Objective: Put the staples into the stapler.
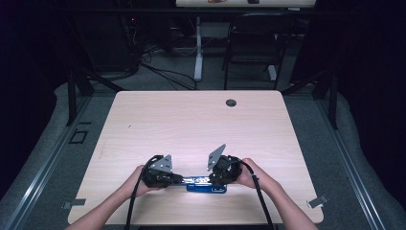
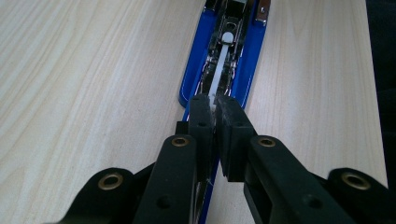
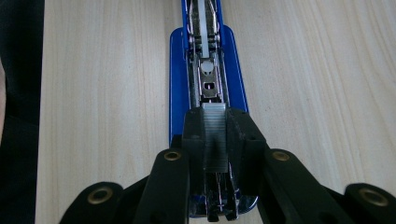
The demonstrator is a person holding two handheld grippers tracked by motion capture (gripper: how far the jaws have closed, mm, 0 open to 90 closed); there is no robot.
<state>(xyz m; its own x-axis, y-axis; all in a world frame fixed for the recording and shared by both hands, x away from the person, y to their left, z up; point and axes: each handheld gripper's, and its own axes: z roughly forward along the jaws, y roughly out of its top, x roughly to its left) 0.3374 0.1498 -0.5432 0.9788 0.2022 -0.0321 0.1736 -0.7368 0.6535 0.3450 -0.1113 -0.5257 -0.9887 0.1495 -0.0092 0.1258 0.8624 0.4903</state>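
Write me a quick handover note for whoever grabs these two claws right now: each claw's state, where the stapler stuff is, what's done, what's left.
Left claw: shut on the white pusher strip in the open blue stapler, near the table's front edge.
Right claw: shut on a strip of staples, held over the stapler's metal channel.
Done: stapler opened, staples picked up.
Left, as it looks: seat the staples in the channel, release both claws, close the stapler.

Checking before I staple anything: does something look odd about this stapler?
Yes. The blue stapler lies opened flat on the table, its staple channel exposed. The right gripper holds a strip of staples over it; the left gripper pinches its white pusher.
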